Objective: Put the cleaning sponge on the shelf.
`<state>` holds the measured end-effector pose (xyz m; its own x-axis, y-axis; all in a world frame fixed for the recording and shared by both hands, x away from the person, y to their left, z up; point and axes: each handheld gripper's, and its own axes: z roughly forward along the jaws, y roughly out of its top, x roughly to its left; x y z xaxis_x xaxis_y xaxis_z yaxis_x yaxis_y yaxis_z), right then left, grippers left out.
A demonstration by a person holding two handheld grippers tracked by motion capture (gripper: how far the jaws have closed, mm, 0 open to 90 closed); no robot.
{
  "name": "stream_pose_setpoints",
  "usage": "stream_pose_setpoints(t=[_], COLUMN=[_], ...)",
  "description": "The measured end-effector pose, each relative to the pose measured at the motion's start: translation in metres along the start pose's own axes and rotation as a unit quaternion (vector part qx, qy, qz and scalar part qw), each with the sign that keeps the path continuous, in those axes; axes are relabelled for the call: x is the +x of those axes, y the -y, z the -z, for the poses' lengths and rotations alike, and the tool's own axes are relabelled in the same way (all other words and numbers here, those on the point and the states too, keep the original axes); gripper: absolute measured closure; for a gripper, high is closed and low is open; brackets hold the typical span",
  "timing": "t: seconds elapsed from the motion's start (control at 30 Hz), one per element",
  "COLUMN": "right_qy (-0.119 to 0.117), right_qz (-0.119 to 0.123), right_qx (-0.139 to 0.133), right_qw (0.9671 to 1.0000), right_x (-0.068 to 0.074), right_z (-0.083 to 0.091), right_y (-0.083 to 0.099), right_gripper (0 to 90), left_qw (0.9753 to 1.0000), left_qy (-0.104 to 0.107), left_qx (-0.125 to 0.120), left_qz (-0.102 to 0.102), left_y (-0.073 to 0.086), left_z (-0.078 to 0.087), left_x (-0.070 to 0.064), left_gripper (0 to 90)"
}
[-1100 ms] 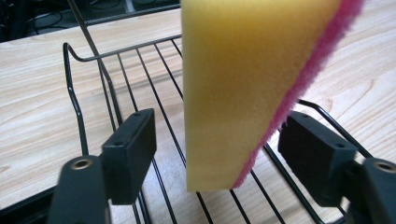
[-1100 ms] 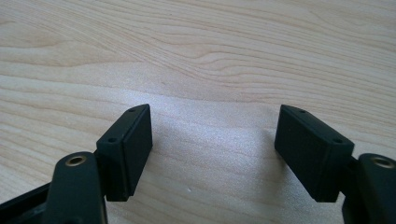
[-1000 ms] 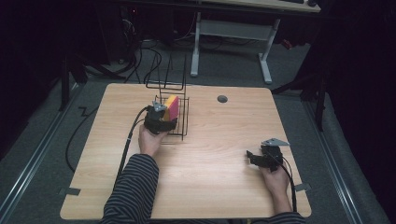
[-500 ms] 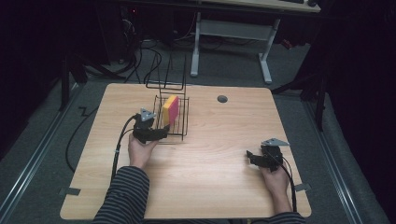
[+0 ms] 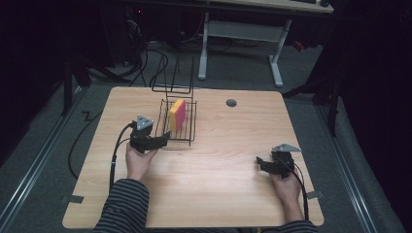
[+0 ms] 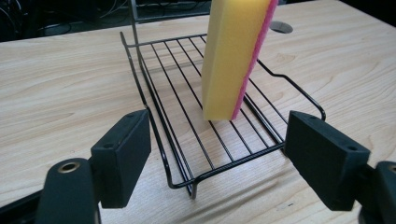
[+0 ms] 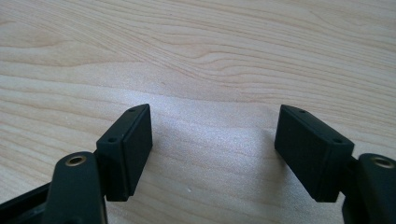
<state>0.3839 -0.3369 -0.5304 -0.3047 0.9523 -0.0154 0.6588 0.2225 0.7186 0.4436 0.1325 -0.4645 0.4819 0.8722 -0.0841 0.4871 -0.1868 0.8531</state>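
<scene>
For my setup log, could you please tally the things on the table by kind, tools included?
Sponge: 1
Wire rack: 1
Hand-held tool, left and right: 2
Total: 4

My left gripper view cuts the sponge (image 6: 236,56) off at 12 o'clock, so I can't see its top. The wire rack (image 6: 219,140) runs past that edge too. In the high view, my 2 forearms leave at 6 o'clock.
</scene>
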Motion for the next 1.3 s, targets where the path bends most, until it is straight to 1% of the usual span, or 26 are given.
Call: stream_pose_setpoints(t=[0.13,0.23,0.33,0.37,0.5,0.67,0.9,0.97,1.07,1.23,1.27,1.3], right_qy=[0.000,0.000,0.000,0.000,0.000,0.000,0.000,0.000,0.000,0.000,0.000,0.000], right_qz=[0.000,0.001,0.000,0.001,0.000,0.000,0.000,0.000,0.000,0.000,0.000,0.000], right_qx=[0.000,0.000,0.000,0.000,0.000,0.000,0.000,0.000,0.001,0.000,0.000,0.000], right_qw=[1.0000,1.0000,1.0000,1.0000,1.0000,1.0000,1.0000,1.0000,1.0000,1.0000,1.0000,1.0000], right_x=[0.000,0.000,0.000,0.000,0.000,0.000,0.000,0.000,0.000,0.000,0.000,0.000], right_z=[0.000,0.000,0.000,0.000,0.000,0.000,0.000,0.000,0.000,0.000,0.000,0.000], right_y=[0.000,0.000,0.000,0.000,0.000,0.000,0.000,0.000,0.000,0.000,0.000,0.000], right_gripper=[28.0,28.0,28.0,28.0,28.0,28.0,28.0,28.0,28.0,28.0,28.0,28.0], left_qw=[0.9999,0.9999,0.9998,0.9996,0.9994,0.9989,0.9986,0.9982,0.9978,0.9975,0.9971,0.9971], left_qy=[-0.003,-0.005,-0.009,-0.016,-0.020,-0.024,-0.026,-0.025,-0.028,-0.035,-0.038,-0.038], left_qx=[-0.010,-0.013,-0.017,-0.025,-0.029,-0.038,-0.044,-0.050,-0.055,-0.055,-0.058,-0.058], left_qz=[0.005,0.007,0.003,-0.002,-0.001,0.009,0.013,0.021,0.025,0.028,0.032,0.032], left_y=[-0.001,0.000,0.001,0.001,0.002,0.002,0.003,0.004,0.006,0.009,0.010,0.010], left_z=[0.008,0.012,0.018,0.022,0.027,0.036,0.045,0.050,0.055,0.061,0.065,0.065], left_x=[0.003,0.004,0.005,0.006,0.008,0.012,0.015,0.018,0.020,0.023,0.026,0.026], left_gripper=[24.1,24.3,24.9,26.1,26.4,26.4,26.5,26.5,26.8,27.0,27.1,27.2])
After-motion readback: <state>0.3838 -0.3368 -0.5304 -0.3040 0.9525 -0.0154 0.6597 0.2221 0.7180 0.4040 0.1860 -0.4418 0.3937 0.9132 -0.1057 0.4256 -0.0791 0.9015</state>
